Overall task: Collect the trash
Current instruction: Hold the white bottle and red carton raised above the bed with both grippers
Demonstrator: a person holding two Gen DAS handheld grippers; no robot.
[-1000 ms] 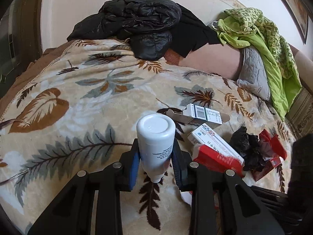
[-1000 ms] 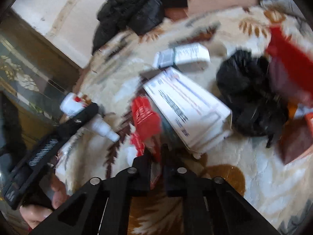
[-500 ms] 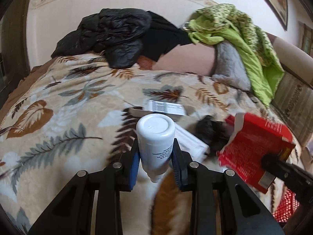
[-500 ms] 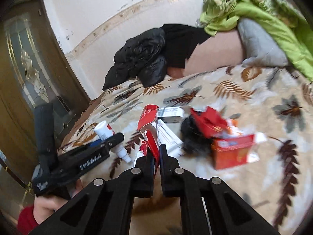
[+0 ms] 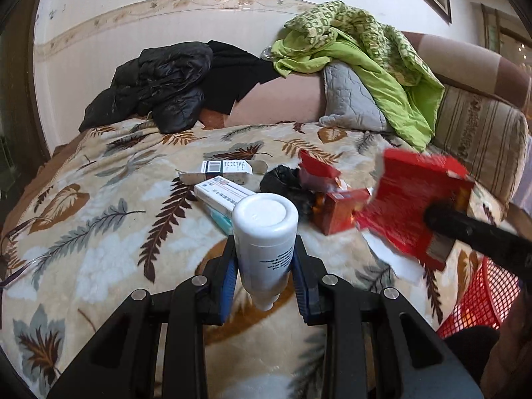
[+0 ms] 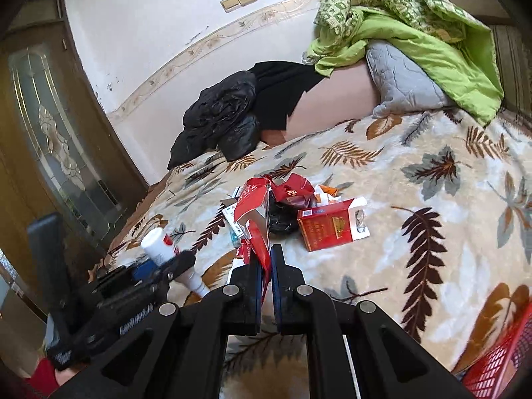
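Meanwhile left gripper [image 5: 264, 277] clamps a white bottle [image 5: 264, 232]; right gripper [image 6: 265, 277] pinches red packaging [image 6: 252, 212].

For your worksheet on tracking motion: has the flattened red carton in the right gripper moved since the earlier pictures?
Yes. The red carton was on the blanket beside the white box; now the right gripper holds it up, clear of the blanket.

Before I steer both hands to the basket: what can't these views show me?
- Red basket: cut off by the frame edge in both views; contents unseen.
- Red packet: blurred in the left view.
- White bottle: label turned away, print too small.
- Black bag: partly hidden behind the packet in the right view.
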